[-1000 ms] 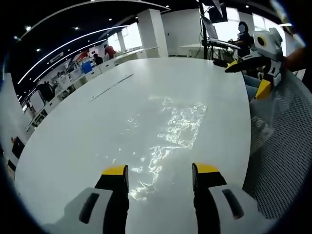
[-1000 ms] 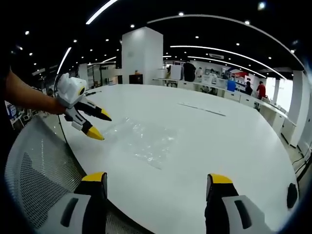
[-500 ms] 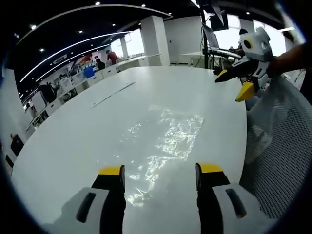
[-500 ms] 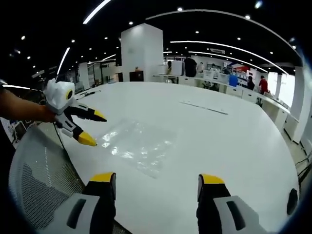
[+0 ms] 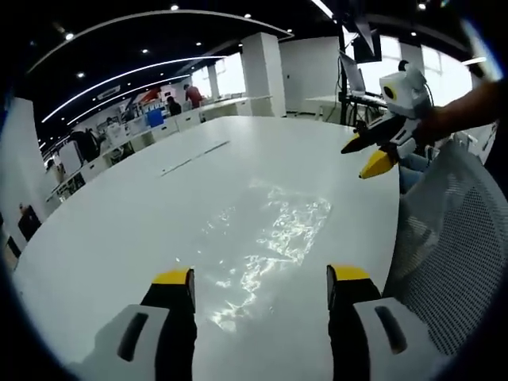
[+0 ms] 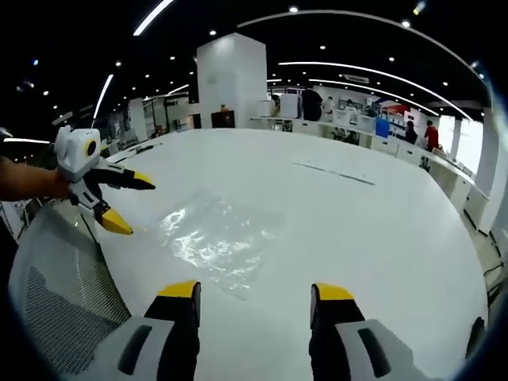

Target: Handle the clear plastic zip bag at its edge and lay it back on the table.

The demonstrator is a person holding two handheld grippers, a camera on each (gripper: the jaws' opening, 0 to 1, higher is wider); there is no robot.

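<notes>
A clear plastic zip bag [image 5: 278,234] lies flat and crinkled on the white round table [image 5: 143,214], glinting under the ceiling lights. My left gripper [image 5: 262,278] hovers open just short of the bag's near edge, with nothing between its jaws. Held by a hand at the upper right, my right gripper [image 5: 363,157] is open above the table's rim. In the right gripper view the bag [image 6: 214,238] sits just ahead of my open right gripper [image 6: 255,292]. My left gripper [image 6: 131,202] is open at the left, close to the bag's corner.
A grey mesh chair back [image 5: 444,238] [image 6: 55,302] stands against the table's near rim. A thin strip [image 5: 194,159] [image 6: 333,175] lies far across the table. A white pillar [image 6: 230,83], desks and several people are in the background.
Both grippers have drifted in toward the bag. The right gripper's jaws stand a little narrower than before. The bag has stayed flat on the table.
</notes>
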